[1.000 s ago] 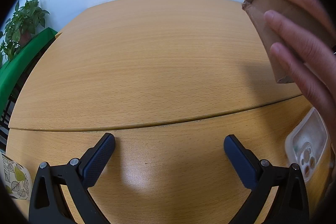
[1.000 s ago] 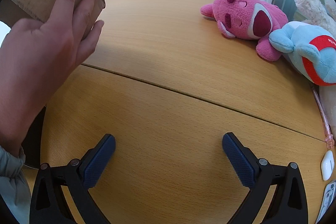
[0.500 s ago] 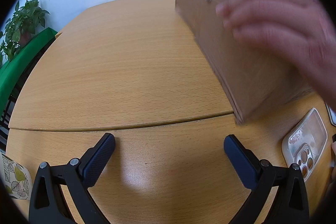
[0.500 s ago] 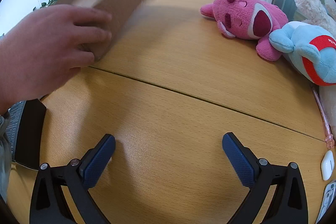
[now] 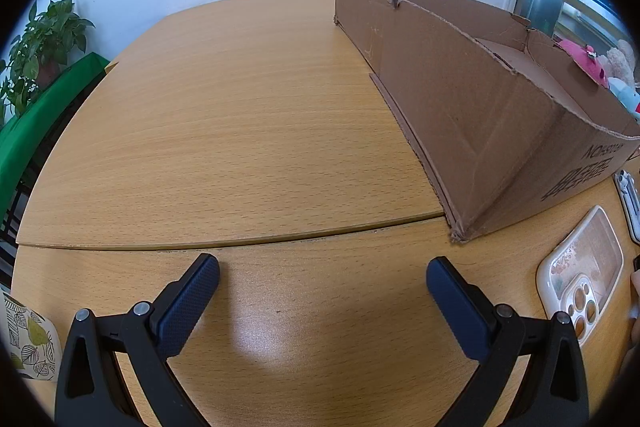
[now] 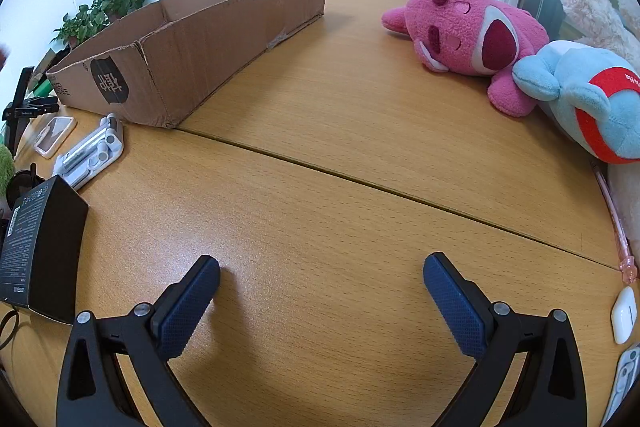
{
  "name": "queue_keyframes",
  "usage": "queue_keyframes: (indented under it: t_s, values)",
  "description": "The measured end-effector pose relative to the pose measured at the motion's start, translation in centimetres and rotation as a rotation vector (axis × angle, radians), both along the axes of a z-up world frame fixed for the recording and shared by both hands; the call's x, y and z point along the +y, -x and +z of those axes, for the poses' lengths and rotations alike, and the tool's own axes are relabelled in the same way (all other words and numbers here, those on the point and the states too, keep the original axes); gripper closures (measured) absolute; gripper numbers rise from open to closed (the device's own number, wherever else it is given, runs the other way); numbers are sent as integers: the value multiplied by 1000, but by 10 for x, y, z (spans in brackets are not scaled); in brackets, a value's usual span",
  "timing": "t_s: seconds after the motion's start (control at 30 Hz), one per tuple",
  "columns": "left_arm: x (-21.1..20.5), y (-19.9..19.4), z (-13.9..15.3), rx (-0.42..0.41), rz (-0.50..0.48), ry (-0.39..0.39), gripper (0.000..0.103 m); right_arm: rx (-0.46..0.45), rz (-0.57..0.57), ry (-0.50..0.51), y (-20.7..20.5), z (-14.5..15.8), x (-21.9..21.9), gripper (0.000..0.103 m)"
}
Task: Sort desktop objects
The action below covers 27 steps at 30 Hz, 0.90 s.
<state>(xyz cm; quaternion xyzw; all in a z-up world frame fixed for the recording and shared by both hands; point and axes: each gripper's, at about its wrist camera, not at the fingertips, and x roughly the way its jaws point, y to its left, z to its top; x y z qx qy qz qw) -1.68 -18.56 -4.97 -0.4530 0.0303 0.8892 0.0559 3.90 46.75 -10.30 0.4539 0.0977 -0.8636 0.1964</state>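
bare table [image 6: 320, 131], cardboard box [image 6: 208, 39] left

Both my views are bright and evenly lit, sharp with no motion blur. Just ahead of my left gripper [image 5: 323, 290] a soft white glare patch sits on the desk [image 5: 224, 131], so light falls from above. Ahead of my right gripper [image 6: 322, 285] each fingertip throws a short soft shadow. Fisheye bends the desk seam, and black vignette rings every corner.
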Motion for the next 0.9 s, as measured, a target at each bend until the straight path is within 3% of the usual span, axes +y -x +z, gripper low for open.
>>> queue_keyframes:
  t_s: [0.3,0.47,0.53,0.77,0.8,0.9]
  values:
    - [0,0,0,0,1,0,0,1,-14,-1,9,-4,-2,0]
    - [0,1,0,0,1,1,0,3,-206,-2,16,-5,-10,0]
    - [1,1,0,0,2,1,0,6,-292,-5,-2,-6,-12,0]
    - [2,0,2,-16,14,3,0,-54,-397,-38,-21,-5,-9,0]
    - [4,-1,3,-38,29,4,0,-35,-399,-41,-30,0,-12,1]
    - [12,-18,13,-73,67,2,1,133,-317,-36,-72,44,-37,0]
